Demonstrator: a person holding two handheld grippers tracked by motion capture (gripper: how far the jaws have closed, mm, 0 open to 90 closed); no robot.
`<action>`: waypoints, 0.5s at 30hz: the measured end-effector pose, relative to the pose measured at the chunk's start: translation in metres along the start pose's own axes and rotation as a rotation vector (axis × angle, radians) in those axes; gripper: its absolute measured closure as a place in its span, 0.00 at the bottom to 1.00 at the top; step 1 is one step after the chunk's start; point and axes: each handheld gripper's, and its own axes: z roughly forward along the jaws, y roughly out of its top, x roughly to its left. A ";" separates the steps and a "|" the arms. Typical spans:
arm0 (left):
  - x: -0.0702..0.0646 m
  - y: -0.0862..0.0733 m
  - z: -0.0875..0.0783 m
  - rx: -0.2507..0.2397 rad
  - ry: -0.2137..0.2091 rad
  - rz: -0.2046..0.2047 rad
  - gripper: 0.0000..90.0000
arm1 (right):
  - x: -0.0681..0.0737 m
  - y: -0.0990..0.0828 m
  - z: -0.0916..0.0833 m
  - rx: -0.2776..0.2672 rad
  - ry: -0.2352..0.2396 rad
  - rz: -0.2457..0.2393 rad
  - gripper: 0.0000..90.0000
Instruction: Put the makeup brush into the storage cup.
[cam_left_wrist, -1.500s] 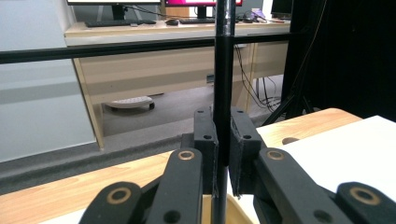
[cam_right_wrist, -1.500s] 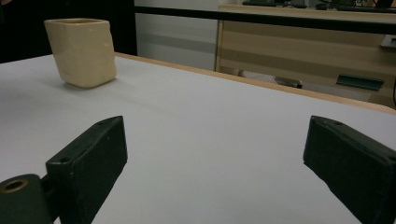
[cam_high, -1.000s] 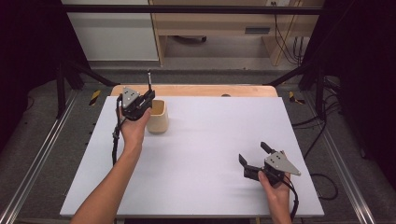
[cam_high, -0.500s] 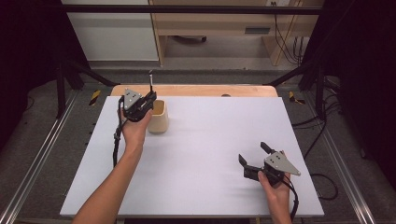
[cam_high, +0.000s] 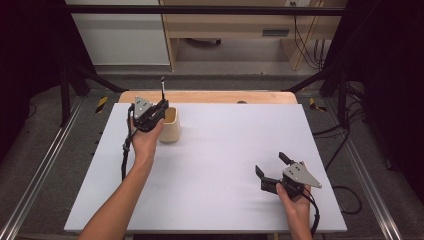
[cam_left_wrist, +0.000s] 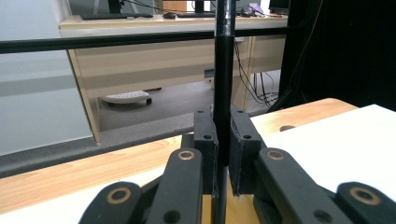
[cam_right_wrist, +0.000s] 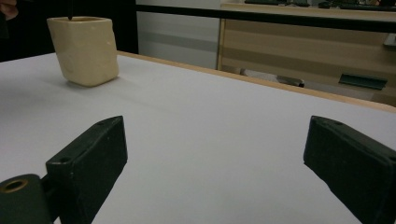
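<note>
At table, far-left corner: the left gripper (cam_high: 159, 107) is held above the cream, square-sided cup with rounded corners (cam_high: 170, 126); the person's left hand (cam_high: 146, 140) covers the cup's left wall in the high view.
Left claw: clamped together on a thin black rod (cam_left_wrist: 223, 79), which stands upright between the two pads (the left gripper view shows the pads pressed on both of its sides).
Rod, upper end: in the high view it rises above the gripper (cam_high: 162, 86); in the left gripper view its top is cut off by the frame edge.
Rod, lower end: passes down behind the jaw linkage toward the cup opening; whether the tip touches the cup's floor cannot be told.
Cup, position: on the white rectangular tabletop (cam_high: 220, 165), near its far-left corner, just beside the bare wooden strip (cam_high: 210, 97) at the far edge.
Cup, from right gripper view: seen at upper left (cam_right_wrist: 85, 50), slightly tilted in that picture (camera angle, not a lean that can be confirmed); a short dark line at its rim is the rod, mostly cropped.
Right gripper: low over the near-right part of the table (cam_high: 272, 165), well apart from the cup.
Right claw: jaws wide apart, nothing between them; bare tabletop (cam_right_wrist: 210, 140) shows through the gap.
Right hand: partly cut off by the bottom edge of the high view (cam_high: 296, 200).
Background: beige desk fronts and cables beyond the table, too blurred for detail.
</note>
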 end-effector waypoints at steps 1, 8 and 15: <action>0.000 0.000 0.000 -0.001 -0.002 -0.001 0.93 | 0.000 0.000 0.000 0.000 0.000 0.000 0.07; 0.000 -0.001 0.000 -0.002 -0.002 -0.003 0.93 | 0.001 0.000 0.000 0.001 0.000 0.003 0.07; 0.000 -0.004 0.000 0.003 -0.003 -0.002 0.93 | 0.001 0.000 0.000 0.002 0.000 0.003 0.07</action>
